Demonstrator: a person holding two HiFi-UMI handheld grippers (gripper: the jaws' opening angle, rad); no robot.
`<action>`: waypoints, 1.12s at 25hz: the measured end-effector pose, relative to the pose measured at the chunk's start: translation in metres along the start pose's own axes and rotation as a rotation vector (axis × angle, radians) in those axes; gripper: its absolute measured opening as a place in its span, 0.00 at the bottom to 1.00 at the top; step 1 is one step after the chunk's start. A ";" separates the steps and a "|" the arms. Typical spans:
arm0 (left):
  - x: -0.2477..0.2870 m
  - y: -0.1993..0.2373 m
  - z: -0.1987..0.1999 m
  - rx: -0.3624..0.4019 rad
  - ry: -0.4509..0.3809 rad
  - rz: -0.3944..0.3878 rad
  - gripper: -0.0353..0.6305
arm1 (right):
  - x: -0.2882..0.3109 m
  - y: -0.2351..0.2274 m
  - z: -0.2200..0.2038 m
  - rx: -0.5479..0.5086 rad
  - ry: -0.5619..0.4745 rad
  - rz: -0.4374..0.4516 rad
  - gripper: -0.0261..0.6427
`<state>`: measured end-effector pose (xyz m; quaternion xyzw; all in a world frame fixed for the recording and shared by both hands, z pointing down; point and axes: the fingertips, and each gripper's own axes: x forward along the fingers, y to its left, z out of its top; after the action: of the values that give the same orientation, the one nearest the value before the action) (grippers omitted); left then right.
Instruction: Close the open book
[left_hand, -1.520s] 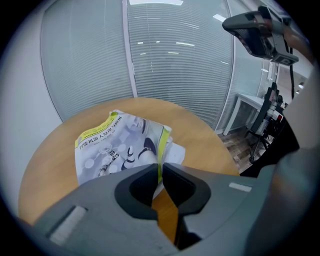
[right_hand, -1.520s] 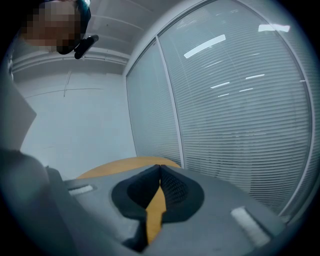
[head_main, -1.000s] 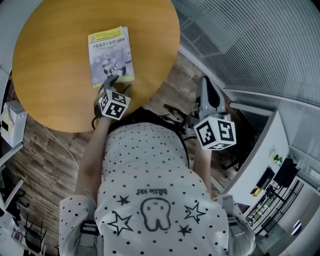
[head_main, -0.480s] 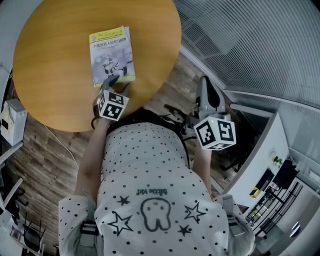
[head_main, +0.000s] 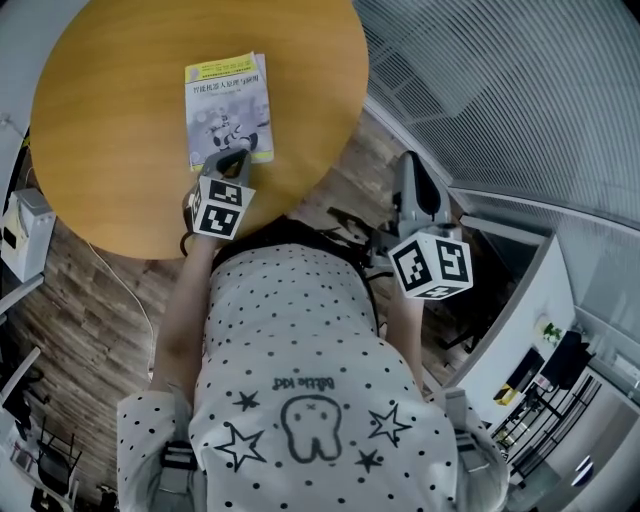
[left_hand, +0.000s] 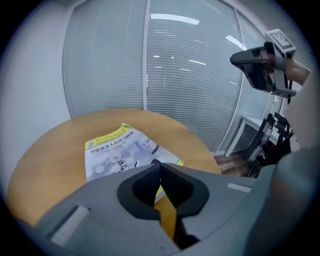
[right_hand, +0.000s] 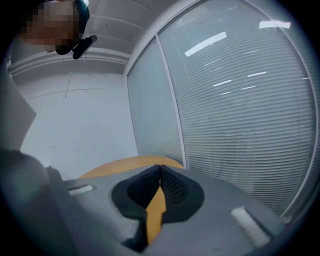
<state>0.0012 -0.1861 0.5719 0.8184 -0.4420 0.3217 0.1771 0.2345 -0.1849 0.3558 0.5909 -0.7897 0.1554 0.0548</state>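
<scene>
The book (head_main: 228, 108) lies closed, cover up, on the round wooden table (head_main: 110, 130). In the left gripper view the book (left_hand: 120, 150) lies just beyond the jaws on the table (left_hand: 45, 155). My left gripper (head_main: 230, 160) hovers over the book's near edge, its jaws shut with nothing between them (left_hand: 159, 164). My right gripper (head_main: 410, 170) is held off the table to the right, above the floor, also shut and empty (right_hand: 160, 167). It points level toward the window, with only the table's edge (right_hand: 125, 164) showing past it.
Window blinds (head_main: 520, 90) run along the right side. A white box (head_main: 18, 235) stands on the wood floor left of the table, with a cable (head_main: 120, 290) trailing nearby. Shelving (head_main: 540, 400) fills the lower right corner.
The left gripper's jaws, open at the book's near edge before, have come together. That gripper has lifted a little. The right gripper has not moved.
</scene>
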 end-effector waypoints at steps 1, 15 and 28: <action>-0.003 0.003 0.003 -0.017 -0.011 0.010 0.07 | 0.001 0.000 0.001 -0.003 -0.002 0.006 0.05; -0.091 0.047 0.094 -0.153 -0.344 0.245 0.07 | 0.009 0.004 0.004 -0.034 -0.014 0.128 0.05; -0.220 0.052 0.147 -0.203 -0.707 0.401 0.07 | 0.006 0.031 0.009 -0.077 -0.063 0.281 0.04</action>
<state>-0.0763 -0.1645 0.3142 0.7546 -0.6555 0.0039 0.0283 0.2038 -0.1849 0.3434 0.4765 -0.8714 0.1126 0.0303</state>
